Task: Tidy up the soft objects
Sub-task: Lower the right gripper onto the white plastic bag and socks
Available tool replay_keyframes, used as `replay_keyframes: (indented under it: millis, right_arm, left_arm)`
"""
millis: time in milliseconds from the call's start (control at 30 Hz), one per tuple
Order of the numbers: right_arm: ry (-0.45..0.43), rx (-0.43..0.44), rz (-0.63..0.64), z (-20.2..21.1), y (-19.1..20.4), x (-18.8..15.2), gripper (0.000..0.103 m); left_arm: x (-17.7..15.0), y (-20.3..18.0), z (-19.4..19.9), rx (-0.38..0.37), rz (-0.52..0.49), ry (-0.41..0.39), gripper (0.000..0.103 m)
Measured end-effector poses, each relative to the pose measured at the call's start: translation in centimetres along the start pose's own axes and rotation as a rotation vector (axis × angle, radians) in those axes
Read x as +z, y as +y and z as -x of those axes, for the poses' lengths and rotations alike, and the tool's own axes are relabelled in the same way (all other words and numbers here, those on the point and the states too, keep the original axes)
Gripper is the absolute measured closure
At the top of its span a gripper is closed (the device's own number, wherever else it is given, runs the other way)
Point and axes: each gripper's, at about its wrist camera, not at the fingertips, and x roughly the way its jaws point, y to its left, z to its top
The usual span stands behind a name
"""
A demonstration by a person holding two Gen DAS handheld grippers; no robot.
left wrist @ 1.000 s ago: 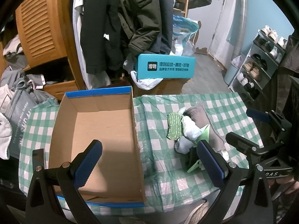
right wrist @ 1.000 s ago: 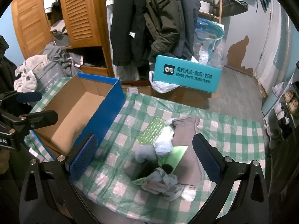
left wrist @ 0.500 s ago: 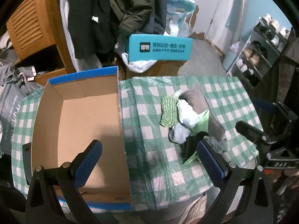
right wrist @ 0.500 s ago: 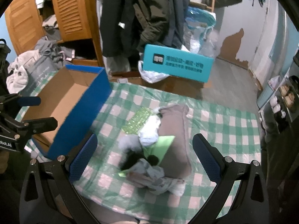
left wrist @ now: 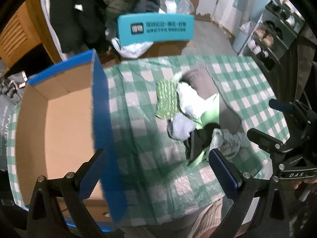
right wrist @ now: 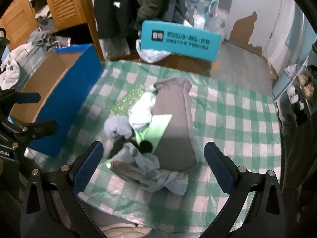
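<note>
Green-checked tablecloth (right wrist: 241, 119), its near edge cut off by the frame and blurred; on it, left of the soft pile, an open blue cardboard box (left wrist: 59, 123), inside bare, its near corner hidden behind a gripper finger. Pile of soft objects (right wrist: 150, 130) mid-cloth: long grey piece, green knit, white and grey bundles, one dark item too blurred to identify. Left gripper (left wrist: 156, 173) and right gripper (right wrist: 152, 167): both spread wide, holding nothing, above the pile's near side.

boxes: 2 (one blue (left wrist: 100, 107), one teal (left wrist: 155, 28)) | grippers: 2
</note>
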Motion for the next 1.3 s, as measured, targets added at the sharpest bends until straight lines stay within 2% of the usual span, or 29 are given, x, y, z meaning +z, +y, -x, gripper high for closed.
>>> replay_keyframes:
  millis: [333,567,667,800,933,1033,1233,1267,1300]
  right_arm:
    - [0.096,0.009,-0.014,-3.5,-1.3,-2.0,0.005]
    - [0.139,0.022,0.056,-5.3,-0.5,-3.1,0.005]
    - [0.155,0.022,0.084,-6.0,-0.2,-3.4,0.006]
    - [0.169,0.021,0.113,-6.8,0.1,-3.9,0.009]
    - [0.180,0.020,0.141,-7.8,0.3,-4.4,0.013]
    - [0.194,0.021,0.162,-8.6,0.6,-4.7,0.020]
    - [0.216,0.034,0.186,-9.2,0.9,-5.0,0.043]
    - [0.217,0.036,0.189,-9.2,0.9,-4.9,0.058]
    - [0.221,0.043,0.187,-9.2,0.8,-4.9,0.066]
  left_arm:
    - [-0.6,-1.1,-2.6,-0.013,-0.034,0.077,0.001]
    - [-1.1,-1.6,-4.7,-0.012,-0.057,0.121,0.001]
    - [-1.3,-1.7,-5.2,-0.010,-0.059,0.133,0.001]
    - [-1.4,-2.0,-5.6,0.036,-0.097,0.124,0.001]
    - [-1.5,-2.5,-5.6,0.025,-0.106,0.131,0.001]
    - [-1.6,-2.7,-5.7,0.010,-0.102,0.136,0.001]
    - [-1.7,-2.6,-6.1,-0.001,-0.097,0.144,0.001]
    - [-1.6,-2.5,-6.2,-0.005,-0.094,0.145,0.001]
    - [-1.5,-2.3,-6.3,-0.009,-0.088,0.146,0.001]
